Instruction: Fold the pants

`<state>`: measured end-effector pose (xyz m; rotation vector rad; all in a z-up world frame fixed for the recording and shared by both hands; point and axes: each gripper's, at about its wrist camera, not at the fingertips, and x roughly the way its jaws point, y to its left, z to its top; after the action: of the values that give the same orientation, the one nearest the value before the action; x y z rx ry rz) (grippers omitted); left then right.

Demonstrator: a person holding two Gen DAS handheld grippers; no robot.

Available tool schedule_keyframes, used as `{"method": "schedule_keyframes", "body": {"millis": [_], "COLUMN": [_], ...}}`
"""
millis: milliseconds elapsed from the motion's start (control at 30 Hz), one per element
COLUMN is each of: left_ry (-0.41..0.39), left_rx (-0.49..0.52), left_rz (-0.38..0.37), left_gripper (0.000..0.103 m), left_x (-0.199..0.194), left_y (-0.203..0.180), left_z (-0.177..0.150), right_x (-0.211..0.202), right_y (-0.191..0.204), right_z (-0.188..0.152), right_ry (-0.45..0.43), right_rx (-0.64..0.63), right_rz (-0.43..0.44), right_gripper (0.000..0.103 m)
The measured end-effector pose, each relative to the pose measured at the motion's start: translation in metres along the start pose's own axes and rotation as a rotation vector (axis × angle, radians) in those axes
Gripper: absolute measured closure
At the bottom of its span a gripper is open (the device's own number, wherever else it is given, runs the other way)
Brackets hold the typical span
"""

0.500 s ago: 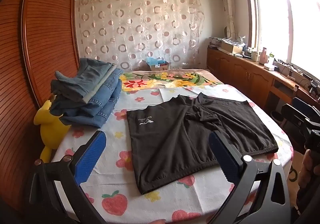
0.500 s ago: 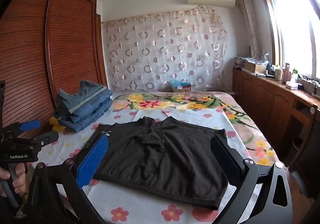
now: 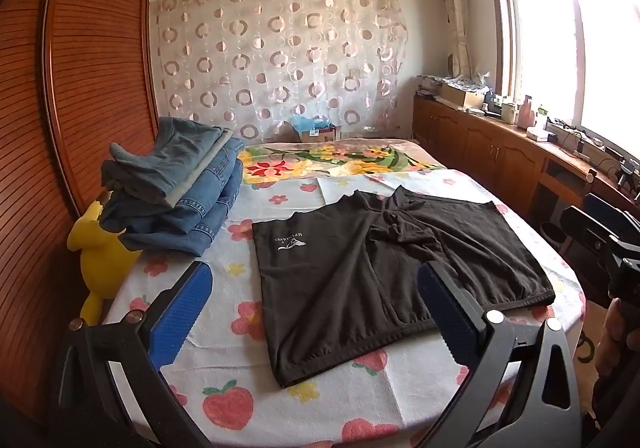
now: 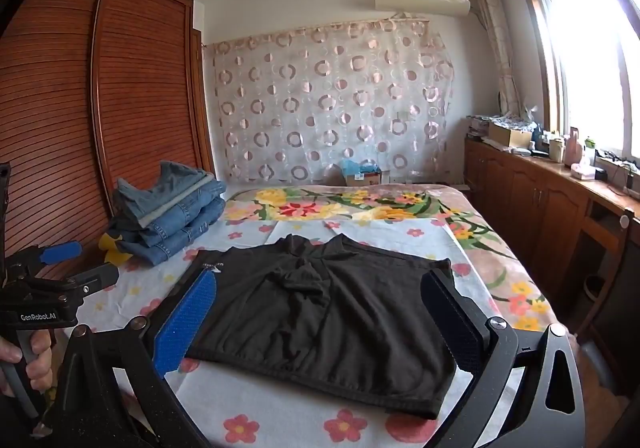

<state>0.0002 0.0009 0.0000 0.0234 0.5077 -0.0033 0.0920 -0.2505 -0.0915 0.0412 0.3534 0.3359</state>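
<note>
The black shorts [image 3: 384,268] lie flat on the bed [image 3: 360,388], on a sheet with flowers and strawberries. The left gripper [image 3: 316,312] is spread wide above the near edge of the bed and holds nothing. The right gripper [image 4: 320,324] is spread wide too, and it is empty. A pile of folded jeans [image 3: 180,187] sits at the left, apart from the shorts.

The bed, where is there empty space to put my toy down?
Bare flowered sheet lies along the near edge before the black shorts, and the floral blanket beyond them is free. The left side is crowded: stacked blue jeans and a yellow plush toy.
</note>
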Motion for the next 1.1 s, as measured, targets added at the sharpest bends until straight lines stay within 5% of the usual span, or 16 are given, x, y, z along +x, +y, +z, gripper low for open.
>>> {"method": "schedule_keyframes", "body": {"millis": [1100], "left_ry": [-0.012], "left_rx": [-0.006], "left_rz": [-0.005], "left_gripper": [0.0], "left_x": [-0.0019], "left_y": [-0.0012], "left_z": [0.0029], "right_x": [-0.0021], "right_y": [0.0024], "right_z": [-0.001], "right_ry": [0.001], "right_rx": [0.006], "right_rz": [0.001], "right_gripper": [0.001]}}
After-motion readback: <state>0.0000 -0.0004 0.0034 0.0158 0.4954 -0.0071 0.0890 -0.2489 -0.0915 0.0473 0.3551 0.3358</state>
